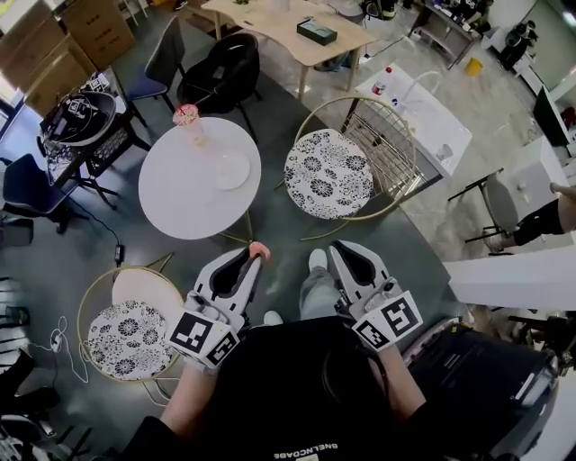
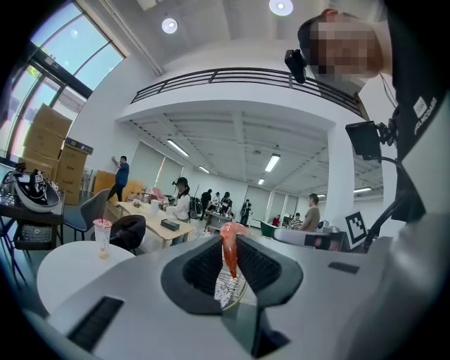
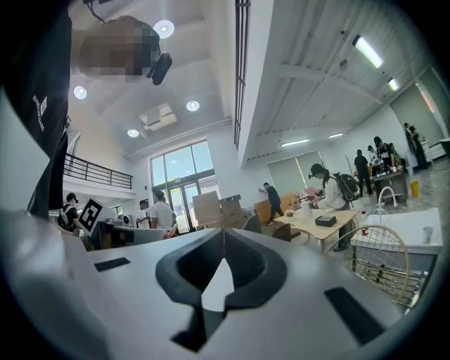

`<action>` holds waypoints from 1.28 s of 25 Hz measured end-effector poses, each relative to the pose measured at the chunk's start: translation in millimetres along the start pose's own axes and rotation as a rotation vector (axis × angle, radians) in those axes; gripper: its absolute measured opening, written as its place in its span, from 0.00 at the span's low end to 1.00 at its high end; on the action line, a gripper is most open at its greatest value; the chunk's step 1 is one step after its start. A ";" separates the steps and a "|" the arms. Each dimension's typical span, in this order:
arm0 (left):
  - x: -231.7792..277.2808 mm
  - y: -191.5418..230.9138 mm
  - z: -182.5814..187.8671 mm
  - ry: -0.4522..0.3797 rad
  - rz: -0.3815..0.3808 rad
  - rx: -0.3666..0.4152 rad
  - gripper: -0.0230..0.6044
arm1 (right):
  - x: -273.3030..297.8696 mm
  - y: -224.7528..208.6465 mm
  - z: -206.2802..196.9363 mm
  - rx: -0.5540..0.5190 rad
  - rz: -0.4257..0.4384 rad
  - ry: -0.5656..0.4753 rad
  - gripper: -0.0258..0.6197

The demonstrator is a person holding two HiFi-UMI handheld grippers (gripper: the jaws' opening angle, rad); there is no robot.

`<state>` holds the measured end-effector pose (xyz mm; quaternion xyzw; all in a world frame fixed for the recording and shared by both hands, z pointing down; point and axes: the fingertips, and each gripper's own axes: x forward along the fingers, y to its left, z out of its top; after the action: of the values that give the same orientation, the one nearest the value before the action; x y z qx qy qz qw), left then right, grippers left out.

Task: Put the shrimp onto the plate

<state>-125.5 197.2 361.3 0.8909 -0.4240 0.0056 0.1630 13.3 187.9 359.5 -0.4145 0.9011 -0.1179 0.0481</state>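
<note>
An orange-pink shrimp (image 1: 259, 249) (image 2: 230, 252) is pinched between the tips of my left gripper (image 1: 255, 255) (image 2: 230, 256), which is shut on it and held near the person's body, short of the round white table (image 1: 180, 194). A white plate (image 1: 231, 170) lies on that table's right side, next to a pink drink cup (image 1: 187, 117) (image 2: 103, 237). My right gripper (image 1: 341, 251) (image 3: 223, 242) is shut with its jaw tips meeting and nothing between them, held level beside the left one.
A gold wire chair with a patterned cushion (image 1: 328, 173) stands right of the table, and a second such chair (image 1: 126, 338) is at the lower left. Black office chairs (image 1: 220, 67) and a long wooden table (image 1: 292, 27) lie beyond. People stand in the background.
</note>
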 end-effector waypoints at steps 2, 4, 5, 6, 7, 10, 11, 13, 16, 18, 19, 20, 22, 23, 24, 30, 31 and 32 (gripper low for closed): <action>11.8 7.0 4.2 -0.002 0.013 0.001 0.14 | 12.5 -11.6 3.4 0.003 0.014 0.000 0.07; 23.6 14.7 8.2 -0.002 0.025 0.002 0.14 | 24.0 -23.3 7.8 0.003 0.027 -0.001 0.07; 29.4 18.5 10.4 -0.002 0.033 0.002 0.14 | 29.4 -29.3 10.3 0.002 0.033 -0.001 0.07; 34.8 22.4 12.8 -0.002 0.041 0.002 0.14 | 34.7 -35.5 13.0 0.002 0.039 0.000 0.07; 40.1 26.1 15.2 -0.003 0.050 0.000 0.14 | 39.9 -41.8 15.8 0.003 0.044 0.001 0.07; 56.6 36.6 22.7 -0.008 0.078 -0.005 0.14 | 56.3 -59.0 23.0 0.004 0.068 0.010 0.07; 62.3 40.1 24.5 -0.008 0.087 -0.007 0.14 | 61.6 -63.9 25.0 0.001 0.080 0.014 0.07; 74.0 46.8 27.9 -0.010 0.107 -0.007 0.14 | 71.9 -74.1 29.1 -0.004 0.104 0.019 0.07; 91.0 55.9 31.0 -0.015 0.145 -0.013 0.14 | 84.4 -92.4 34.7 -0.008 0.137 0.026 0.07; 102.7 61.2 31.7 -0.016 0.171 -0.022 0.14 | 91.5 -106.5 36.9 -0.005 0.153 0.032 0.07; 108.4 63.1 32.3 -0.016 0.184 -0.024 0.14 | 94.9 -113.6 37.4 0.002 0.160 0.035 0.07; 113.7 64.2 33.2 -0.016 0.197 -0.026 0.14 | 97.9 -120.1 37.7 0.012 0.168 0.038 0.07; 123.4 64.0 35.4 -0.014 0.221 -0.026 0.14 | 103.0 -130.3 38.6 0.027 0.191 0.044 0.07; 128.0 63.4 36.4 -0.013 0.233 -0.025 0.14 | 105.6 -134.3 39.2 0.031 0.206 0.046 0.07; 132.6 62.7 37.1 -0.012 0.245 -0.025 0.14 | 108.2 -138.0 39.8 0.033 0.222 0.048 0.07; 163.8 60.2 33.8 -0.009 0.313 -0.042 0.14 | 118.6 -164.4 42.8 0.049 0.309 0.071 0.07; 167.9 59.7 32.6 -0.008 0.323 -0.044 0.14 | 120.3 -168.8 43.4 0.050 0.321 0.075 0.07; 171.2 59.3 31.6 -0.008 0.334 -0.047 0.14 | 122.0 -172.9 44.1 0.051 0.331 0.079 0.07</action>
<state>-64.7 24.0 373.6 0.8039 -0.5670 0.0190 0.1789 69.0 -20.9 361.8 -0.2539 0.9550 -0.1474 0.0422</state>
